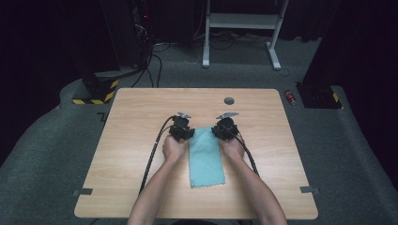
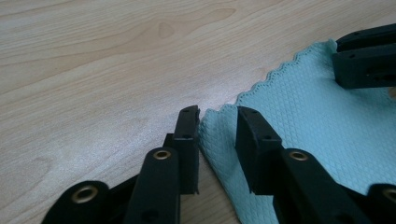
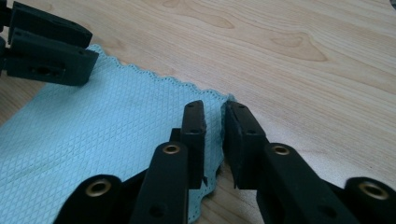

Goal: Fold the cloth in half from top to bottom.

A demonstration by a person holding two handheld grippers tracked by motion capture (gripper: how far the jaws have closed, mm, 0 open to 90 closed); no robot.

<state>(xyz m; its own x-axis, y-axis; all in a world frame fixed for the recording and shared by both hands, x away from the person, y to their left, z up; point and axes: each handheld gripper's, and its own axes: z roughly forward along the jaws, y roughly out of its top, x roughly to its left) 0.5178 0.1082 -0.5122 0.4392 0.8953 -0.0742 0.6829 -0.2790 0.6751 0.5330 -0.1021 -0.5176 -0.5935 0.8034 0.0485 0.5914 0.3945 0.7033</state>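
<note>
A light-blue cloth (image 1: pixel 205 159) lies flat as a long strip on the wooden table (image 1: pixel 136 122), its far end between my two grippers. My left gripper (image 1: pixel 184 136) is at the cloth's far left corner. In the left gripper view the jaws (image 2: pixel 217 112) straddle that corner (image 2: pixel 219 126), with a gap still between them. My right gripper (image 1: pixel 220 133) is at the far right corner. In the right gripper view its jaws (image 3: pixel 215 106) stand close together around the slightly raised corner of the cloth (image 3: pixel 107 130). Each gripper view shows the other gripper's jaws across the cloth (image 2: pixel 364 56) (image 3: pixel 46 51).
A round grey grommet (image 1: pixel 229 100) sits in the table beyond the grippers. Tape marks lie near the front corners (image 1: pixel 83 191) (image 1: pixel 309 190). On the floor behind are a white desk frame (image 1: pixel 239 21), a red object (image 1: pixel 291 97) and black stands.
</note>
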